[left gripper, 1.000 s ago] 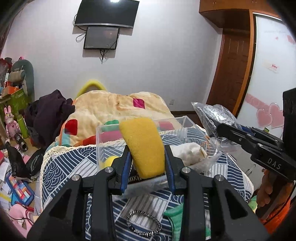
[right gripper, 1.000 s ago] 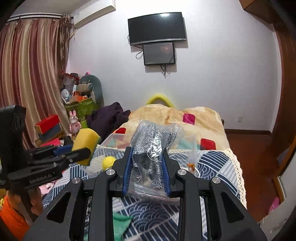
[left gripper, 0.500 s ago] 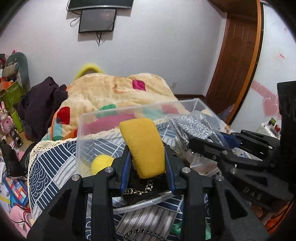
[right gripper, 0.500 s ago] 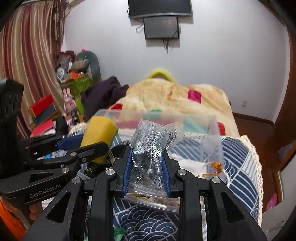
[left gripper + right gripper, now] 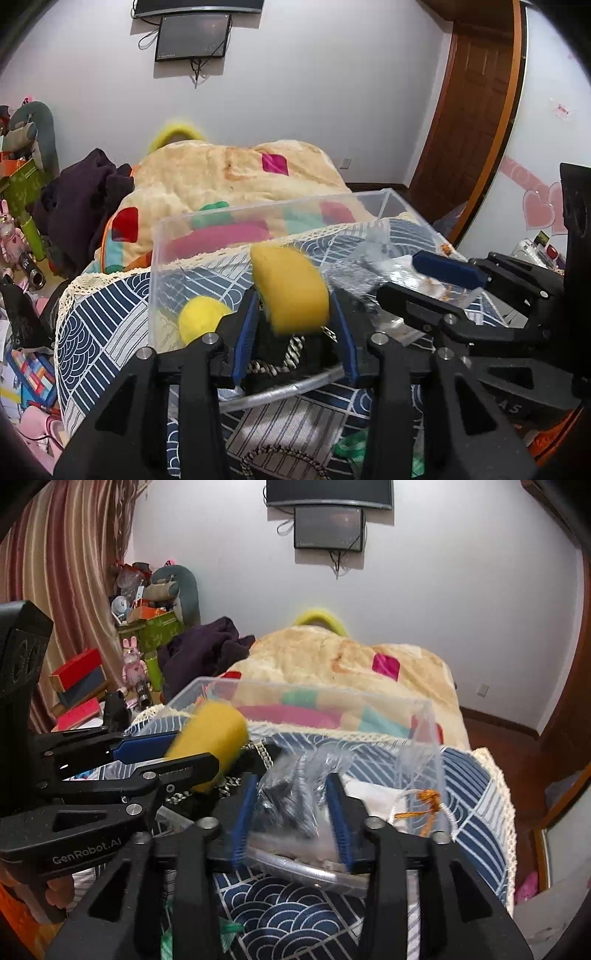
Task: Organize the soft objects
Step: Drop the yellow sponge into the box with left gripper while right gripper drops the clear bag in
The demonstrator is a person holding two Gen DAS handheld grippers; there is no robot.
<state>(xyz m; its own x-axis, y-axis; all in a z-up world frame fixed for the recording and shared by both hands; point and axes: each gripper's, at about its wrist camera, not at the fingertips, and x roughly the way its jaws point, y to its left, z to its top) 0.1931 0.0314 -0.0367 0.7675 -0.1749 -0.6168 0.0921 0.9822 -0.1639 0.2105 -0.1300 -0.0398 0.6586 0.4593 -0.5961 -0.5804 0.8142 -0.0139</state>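
A bed covered by a navy and white wave-patterned quilt fills the lower part of both views, with a cream blanket bearing coloured patches heaped at its far end beside a dark purple garment. On the quilt stands a clear plastic storage box, open at the top, its near rim just in front of both tools. Inside it, toward its left wall, lies a small yellow ball, and near the right wall a white item with an orange tassel. The left tongs reach over the near rim and are clenched on a yellow sponge, which sticks up between the blue-padded fingers above the box interior; a dark item with a braided trim sits under it. Just to the right, the right tongs are closed on a clear plastic bag of silvery scouring material, held over the right half of the box; the bag is blurred. A metallic chain bracelet and a green cloth lie on the quilt below the left tool.
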